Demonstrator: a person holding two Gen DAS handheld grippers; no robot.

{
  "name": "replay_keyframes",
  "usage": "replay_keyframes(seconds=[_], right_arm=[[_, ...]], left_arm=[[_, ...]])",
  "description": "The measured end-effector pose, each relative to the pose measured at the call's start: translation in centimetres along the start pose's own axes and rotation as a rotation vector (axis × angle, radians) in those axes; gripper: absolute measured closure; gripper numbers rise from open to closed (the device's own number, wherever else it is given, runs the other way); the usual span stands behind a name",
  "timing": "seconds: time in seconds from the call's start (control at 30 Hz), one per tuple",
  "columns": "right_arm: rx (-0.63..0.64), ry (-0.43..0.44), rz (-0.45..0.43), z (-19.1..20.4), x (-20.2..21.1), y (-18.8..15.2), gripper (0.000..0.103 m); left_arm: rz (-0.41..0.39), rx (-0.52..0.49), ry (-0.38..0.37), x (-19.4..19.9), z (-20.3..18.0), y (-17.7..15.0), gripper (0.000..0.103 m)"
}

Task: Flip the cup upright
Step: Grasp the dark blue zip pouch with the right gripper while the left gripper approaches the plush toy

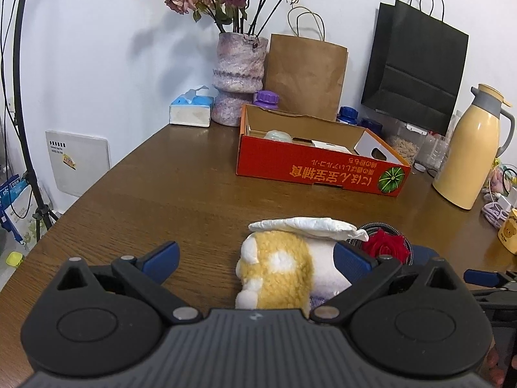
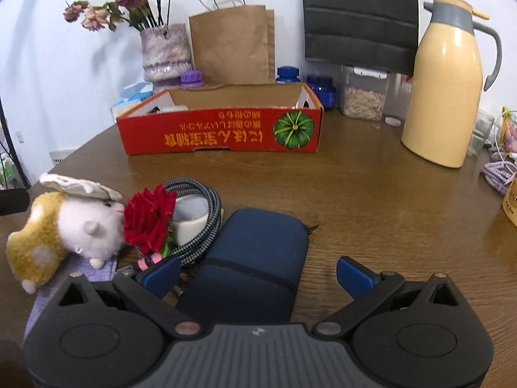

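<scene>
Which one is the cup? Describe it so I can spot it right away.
Start at the red cardboard box and come toward the camera to the clutter beside the plush hamster. The cup is the plain white cylinder inside the braided cable, behind the red rose.

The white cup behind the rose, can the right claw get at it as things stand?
Probably not directly: the white cup sits ringed by a braided cable, with the red rose and navy pouch crowding the open right claw.

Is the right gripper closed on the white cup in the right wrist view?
No. The right gripper is open over the navy pouch, and the white cup lies apart beside the red rose.
</scene>
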State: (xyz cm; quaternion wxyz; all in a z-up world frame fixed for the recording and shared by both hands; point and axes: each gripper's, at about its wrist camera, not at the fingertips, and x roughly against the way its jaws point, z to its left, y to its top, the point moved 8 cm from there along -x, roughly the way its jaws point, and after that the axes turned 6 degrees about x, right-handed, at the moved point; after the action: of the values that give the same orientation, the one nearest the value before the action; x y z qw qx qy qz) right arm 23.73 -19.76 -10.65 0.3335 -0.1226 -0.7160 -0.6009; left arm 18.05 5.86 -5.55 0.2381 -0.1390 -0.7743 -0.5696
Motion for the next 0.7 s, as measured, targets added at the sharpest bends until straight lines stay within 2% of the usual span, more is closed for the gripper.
replay_keyframes(seconds=[0.13, 0.37, 0.7], right_arm=[[-0.004, -0.007, 0.031, -0.1, -0.8, -0.5, 0.004], [-0.001, 0.059, 0.031, -0.2, -0.3, -0.8, 0.02], [0.02, 0.098, 0.045, -1.5, 0.2, -1.1, 0.021]], left_arm=[[0.007, 0.006, 0.005, -0.3, 0.2, 0.1, 0.0], [0.018, 0.011, 0.006, -0.6, 0.2, 0.0, 0.0], [0.025, 0.008, 0.0, -0.8, 0.0, 0.0, 0.0]])
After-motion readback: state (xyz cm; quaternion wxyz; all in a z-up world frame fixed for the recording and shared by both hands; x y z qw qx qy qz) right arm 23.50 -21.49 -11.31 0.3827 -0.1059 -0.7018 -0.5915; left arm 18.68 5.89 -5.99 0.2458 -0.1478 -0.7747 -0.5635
